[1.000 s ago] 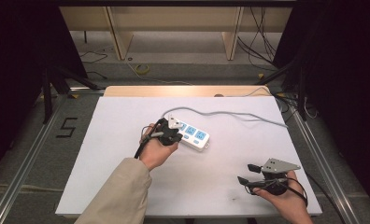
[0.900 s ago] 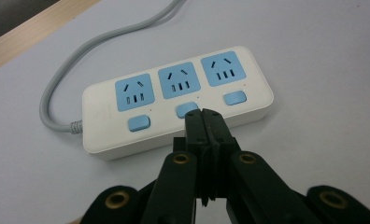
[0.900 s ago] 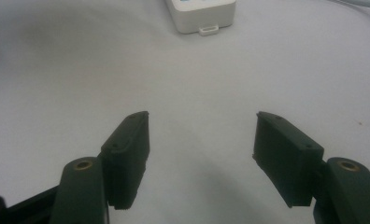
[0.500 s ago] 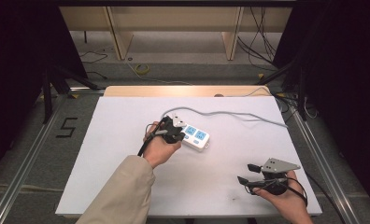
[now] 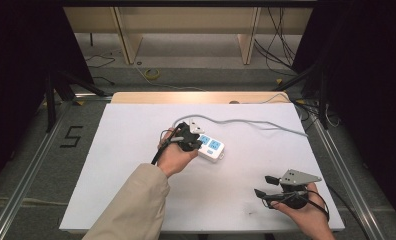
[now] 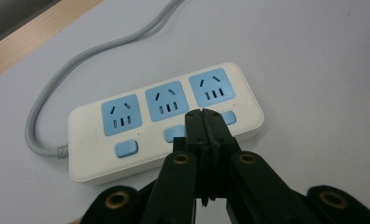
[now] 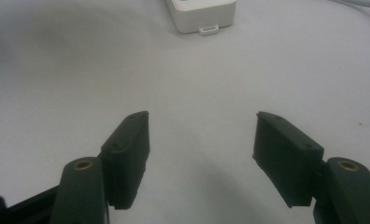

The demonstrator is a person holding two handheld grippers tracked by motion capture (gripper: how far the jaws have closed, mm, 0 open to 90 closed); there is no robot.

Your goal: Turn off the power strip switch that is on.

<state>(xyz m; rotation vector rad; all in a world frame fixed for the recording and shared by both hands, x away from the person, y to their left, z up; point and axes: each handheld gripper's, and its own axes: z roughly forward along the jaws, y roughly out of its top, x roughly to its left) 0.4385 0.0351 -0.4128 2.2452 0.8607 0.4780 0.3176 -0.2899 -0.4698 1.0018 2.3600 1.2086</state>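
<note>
Strip (image 6: pixel 164 123), white with three blue sockets and three blue buttons, lies flat on the white table (image 5: pixel 116 165) right under your left gripper (image 6: pixel 202 113). Its jaws are pressed tight together with nothing between them. Their tips sit over the strip's button row, between the middle button and the one at the far end from the cord. I cannot tell if the tips touch the strip. The grey cord (image 6: pixel 57 93) leaves the strip on the other side from those tips and curls away across the table.

Your right gripper (image 5: pixel 266 187) is near the table's front edge, well apart from the strip. Its jaws are spread wide and hold nothing. In the right gripper view, bare table lies between its fingers (image 7: pixel 127 156), and one end of the strip shows far ahead of them.
</note>
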